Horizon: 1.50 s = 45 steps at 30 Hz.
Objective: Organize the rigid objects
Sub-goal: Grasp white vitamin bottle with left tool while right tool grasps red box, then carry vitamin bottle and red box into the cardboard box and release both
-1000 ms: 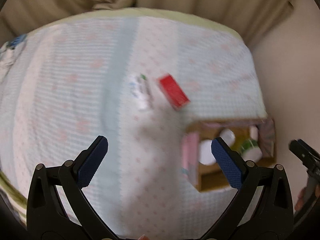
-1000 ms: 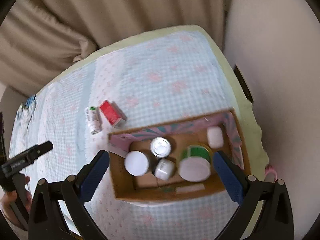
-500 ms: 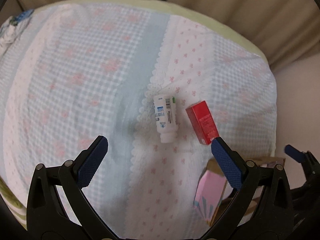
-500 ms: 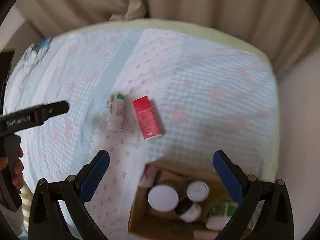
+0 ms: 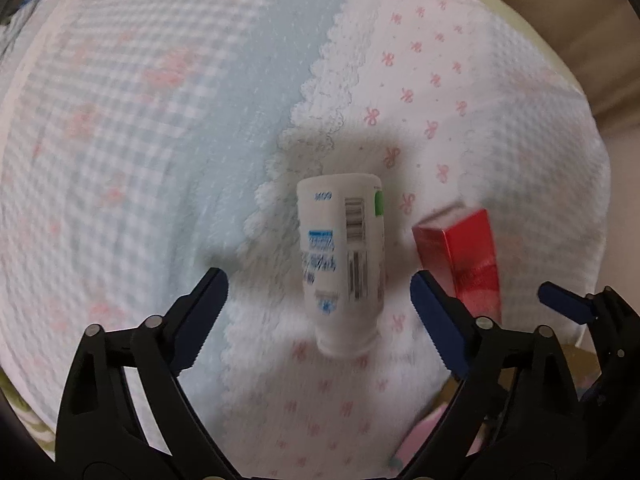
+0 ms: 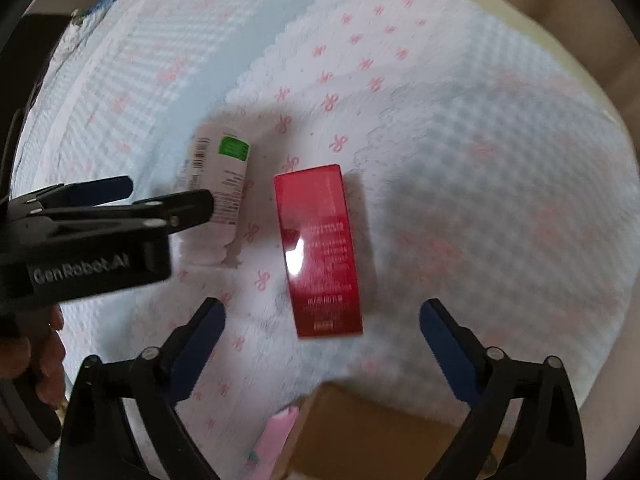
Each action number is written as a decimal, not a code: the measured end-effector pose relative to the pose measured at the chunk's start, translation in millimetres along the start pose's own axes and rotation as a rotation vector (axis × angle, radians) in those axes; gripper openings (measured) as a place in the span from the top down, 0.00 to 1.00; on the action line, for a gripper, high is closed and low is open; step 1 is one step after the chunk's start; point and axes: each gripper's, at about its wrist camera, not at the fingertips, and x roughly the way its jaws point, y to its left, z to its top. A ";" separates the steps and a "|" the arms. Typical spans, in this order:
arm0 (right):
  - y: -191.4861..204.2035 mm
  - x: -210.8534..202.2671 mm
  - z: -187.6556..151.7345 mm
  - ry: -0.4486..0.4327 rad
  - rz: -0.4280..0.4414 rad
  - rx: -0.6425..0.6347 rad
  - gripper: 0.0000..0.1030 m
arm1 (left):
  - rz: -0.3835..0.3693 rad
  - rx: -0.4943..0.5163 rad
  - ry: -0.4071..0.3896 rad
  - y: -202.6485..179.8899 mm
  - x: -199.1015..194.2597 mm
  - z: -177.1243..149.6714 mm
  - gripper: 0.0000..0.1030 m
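Lying flat, a white labelled bottle point(image 5: 342, 264) beside a glossy red box point(image 6: 318, 250).

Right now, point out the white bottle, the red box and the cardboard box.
white bottle point(image 5: 340, 256): left wrist view, on its labelled side.
red box point(image 6: 318, 248): right wrist view, on its glossy top face.
cardboard box point(image 6: 360, 432): right wrist view, on its brown wall at the bottom edge.
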 end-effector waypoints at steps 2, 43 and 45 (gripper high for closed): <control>-2.3 11.4 6.9 0.011 0.014 -0.004 0.18 | 0.008 0.000 0.009 -4.2 12.4 4.1 0.18; -16.6 -39.5 -34.9 -0.175 0.064 0.203 0.60 | -0.039 0.082 -0.147 -5.4 -63.1 -34.3 0.55; -17.1 -63.3 -47.2 -0.216 0.075 0.231 0.60 | -0.051 0.104 -0.168 -11.7 -84.9 -41.5 0.55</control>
